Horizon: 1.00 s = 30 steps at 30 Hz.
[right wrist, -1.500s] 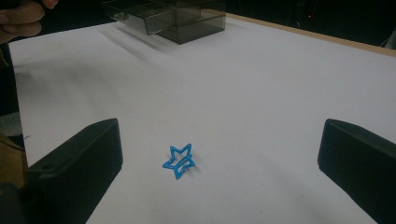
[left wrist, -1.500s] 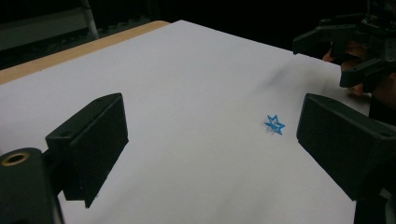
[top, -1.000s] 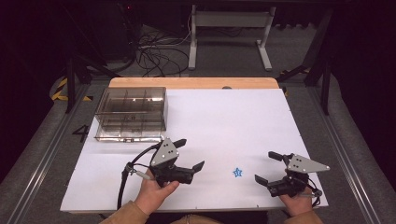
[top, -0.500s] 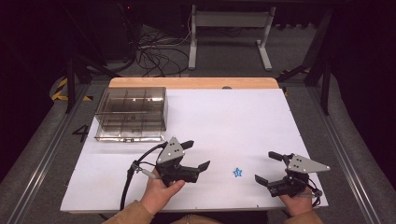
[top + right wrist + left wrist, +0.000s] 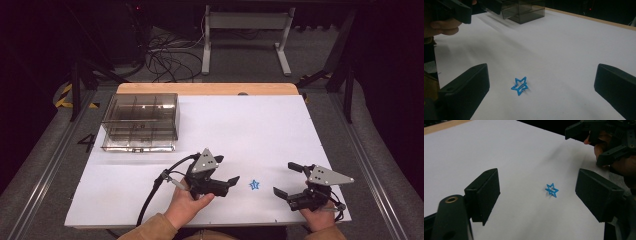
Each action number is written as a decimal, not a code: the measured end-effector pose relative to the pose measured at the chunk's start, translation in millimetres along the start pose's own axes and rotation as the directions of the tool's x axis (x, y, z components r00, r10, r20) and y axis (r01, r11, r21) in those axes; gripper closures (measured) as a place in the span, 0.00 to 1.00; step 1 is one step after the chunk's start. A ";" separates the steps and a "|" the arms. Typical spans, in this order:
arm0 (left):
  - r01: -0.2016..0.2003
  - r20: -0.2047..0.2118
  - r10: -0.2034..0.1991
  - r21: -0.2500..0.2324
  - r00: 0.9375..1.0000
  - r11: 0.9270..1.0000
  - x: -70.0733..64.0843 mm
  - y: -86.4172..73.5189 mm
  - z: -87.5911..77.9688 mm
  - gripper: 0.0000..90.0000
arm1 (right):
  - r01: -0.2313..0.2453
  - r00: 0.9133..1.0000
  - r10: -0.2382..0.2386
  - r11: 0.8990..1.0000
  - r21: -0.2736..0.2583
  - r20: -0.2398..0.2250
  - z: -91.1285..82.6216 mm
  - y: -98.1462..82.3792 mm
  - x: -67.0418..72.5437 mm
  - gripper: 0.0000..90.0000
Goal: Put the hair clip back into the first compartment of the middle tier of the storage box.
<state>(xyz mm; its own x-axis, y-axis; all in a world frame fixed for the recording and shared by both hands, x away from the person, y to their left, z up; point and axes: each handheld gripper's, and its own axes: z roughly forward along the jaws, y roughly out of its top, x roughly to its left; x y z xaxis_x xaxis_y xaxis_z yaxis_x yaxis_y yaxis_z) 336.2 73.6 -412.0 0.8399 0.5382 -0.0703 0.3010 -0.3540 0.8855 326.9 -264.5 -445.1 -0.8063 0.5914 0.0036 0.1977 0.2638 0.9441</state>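
— Between your two grippers, what lies on the white sheet (image 5: pixel 260 130)?

— A small blue star clip (image 5: pixel 255 185), flat on the paper. It sits just ahead of your left gripper (image 5: pixel 226 172), off the tips of its jaws, and farther from your right gripper (image 5: pixel 287 178), which points back toward it from the other side.

— How do my left jaws stand?

— Apart. In the left gripper view the two black pads are spread wide with the star (image 5: pixel 552 190) in the gap ahead of them, nearer the right-hand pad, touching neither. Your right hand (image 5: pixel 621 162) and its gripper show beyond it, at the top corner.

— And the right ones?

— Also apart, holding nothing. In the right gripper view the star (image 5: pixel 519 86) lies ahead between the pads, closer to the left-hand one, clear of both. Your left hand (image 5: pixel 445 26) shows far off at the top left.

— Anything else on the table?

— A clear plastic box with compartments (image 5: pixel 141 121), well beyond your left gripper and off to its outer side, at the sheet's far corner. Whether anything lies in its compartments I cannot tell.
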 end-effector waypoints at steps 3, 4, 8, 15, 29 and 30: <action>0.000 0.012 0.000 0.016 1.000 1.000 -1.9 0.3 9.2 0.24 | -0.001 1.000 0.001 1.000 -0.001 -0.001 -0.4 0.0 0.1 0.01; 0.003 0.016 -0.003 0.024 1.000 1.000 -2.8 0.2 12.5 0.24 | -0.001 1.000 0.001 1.000 -0.002 -0.001 -0.4 0.0 -0.1 0.01; 0.002 0.025 -0.003 0.052 1.000 0.999 -5.4 0.3 25.3 0.25 | -0.002 1.000 0.002 1.000 -0.002 -0.004 -0.5 -0.3 -0.5 0.01; 0.017 0.041 -0.020 0.075 0.999 0.997 -6.1 0.6 41.1 0.27 | -0.002 1.000 0.002 1.000 -0.002 -0.006 -0.9 -0.5 -1.2 0.01; 0.073 0.072 -0.081 0.116 0.994 0.991 -2.9 -3.8 65.3 0.30 | -0.006 1.000 0.006 1.000 0.003 -0.011 -0.5 -1.1 -2.0 0.01; 0.071 0.074 -0.080 0.117 0.994 0.991 -3.2 -4.0 66.8 0.31 | -0.007 1.000 0.007 1.000 0.003 -0.011 -0.5 -1.2 -2.1 0.01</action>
<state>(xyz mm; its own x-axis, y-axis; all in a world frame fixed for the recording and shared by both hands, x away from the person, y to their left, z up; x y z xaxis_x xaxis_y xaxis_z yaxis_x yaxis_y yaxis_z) 362.5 22.1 -446.0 0.8441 0.5068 -0.1750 0.4110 -0.4019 0.8183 328.2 -266.4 -446.1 -0.8110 0.5849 0.0138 0.2049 0.2619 0.9431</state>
